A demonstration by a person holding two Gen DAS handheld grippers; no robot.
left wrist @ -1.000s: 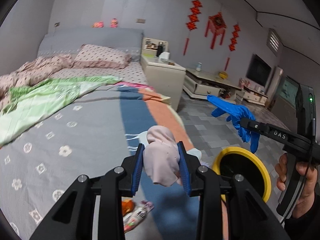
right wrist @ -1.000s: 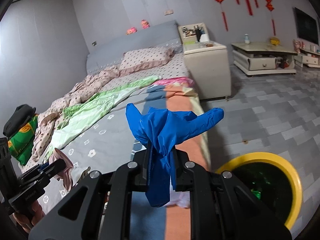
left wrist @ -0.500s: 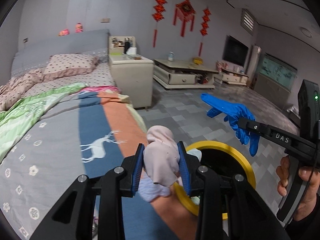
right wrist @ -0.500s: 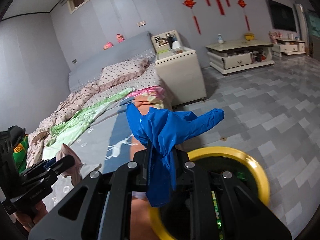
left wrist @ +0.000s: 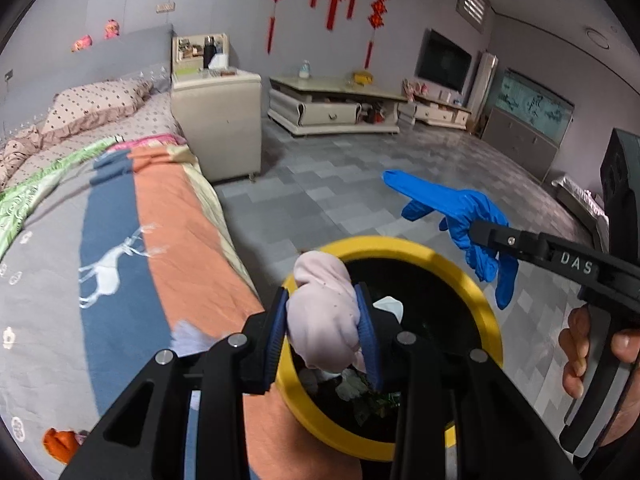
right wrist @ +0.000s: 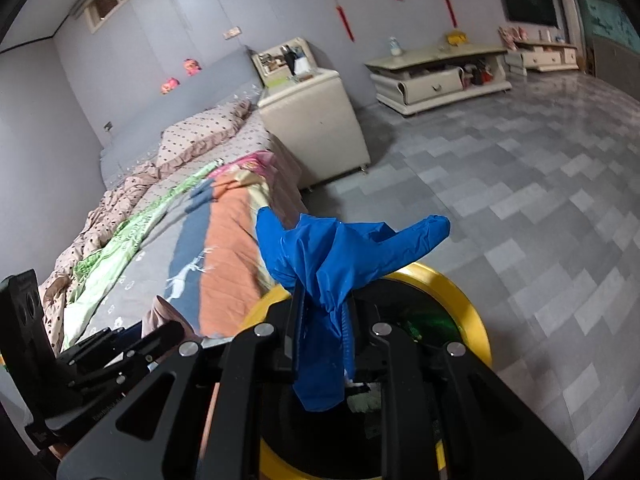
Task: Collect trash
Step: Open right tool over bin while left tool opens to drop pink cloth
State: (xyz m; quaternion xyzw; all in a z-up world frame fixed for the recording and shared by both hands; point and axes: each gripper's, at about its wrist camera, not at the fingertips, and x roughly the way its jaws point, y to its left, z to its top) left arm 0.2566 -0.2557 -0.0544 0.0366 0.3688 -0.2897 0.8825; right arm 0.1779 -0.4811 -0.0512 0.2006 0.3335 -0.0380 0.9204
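My left gripper [left wrist: 323,312] is shut on a crumpled pale pink cloth [left wrist: 324,320] and holds it over the near-left rim of a yellow-rimmed black trash bin [left wrist: 490,320] beside the bed. My right gripper [right wrist: 322,320] is shut on a blue rubber glove [right wrist: 332,256] and holds it above the same bin [right wrist: 468,312]; the glove also shows in the left wrist view [left wrist: 460,212]. Crumpled paper and green scraps [left wrist: 360,392] lie inside the bin.
The bed [left wrist: 120,240] with a grey, blue and orange blanket lies left of the bin. An orange wrapper [left wrist: 60,442] lies on it near the front. A cream nightstand [left wrist: 218,120] and low TV cabinet [left wrist: 332,106] stand beyond on the grey tiled floor [right wrist: 520,184].
Both grippers have swung right, from over the bed to over the bin, each still holding its item. The bin now sits directly beneath them.
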